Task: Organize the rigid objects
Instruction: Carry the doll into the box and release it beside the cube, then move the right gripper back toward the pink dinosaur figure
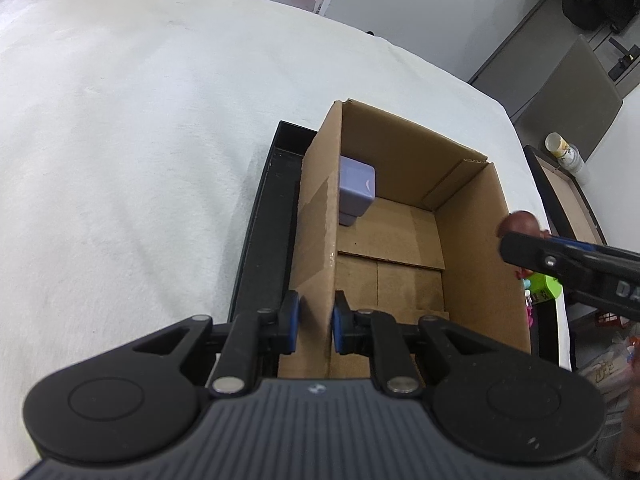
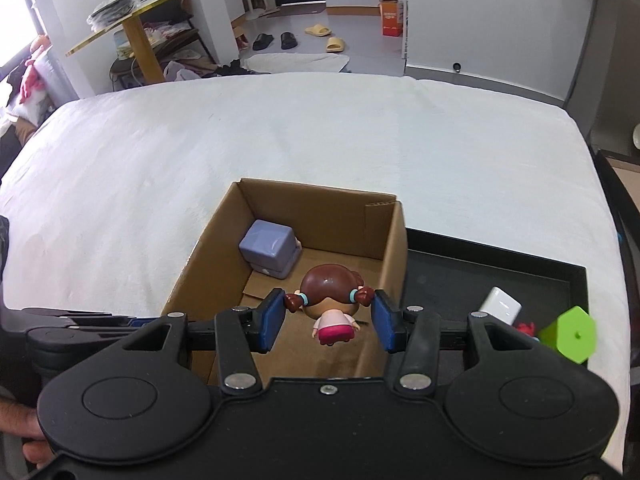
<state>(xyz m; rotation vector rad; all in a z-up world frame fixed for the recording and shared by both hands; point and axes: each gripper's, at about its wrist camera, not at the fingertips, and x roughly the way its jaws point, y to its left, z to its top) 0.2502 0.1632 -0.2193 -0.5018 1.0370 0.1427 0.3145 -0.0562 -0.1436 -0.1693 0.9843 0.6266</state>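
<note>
While the left gripper (image 1: 314, 326) pinches the near left wall of the cardboard box (image 1: 472, 248), its blue pads pressed against either side of the cardboard, the right gripper (image 2: 329, 314) holds a small doll (image 2: 329, 294) over the open box. That doll has brown hair in two pigtails and a pink outfit; the right pads squeeze the pigtails from both sides, with the head at twelve o'clock from the body. Inside the box, a lilac block (image 2: 270, 249) sits at the far left corner, at about eleven o'clock from the doll. A black tray (image 2: 500, 276) lies just beside the box at three o'clock in the right wrist view, holding a white block (image 2: 501, 305), a green hexagonal piece (image 2: 570, 334) and a small red item (image 2: 526, 328). Everything rests on a white cloth (image 2: 320, 132).
</note>
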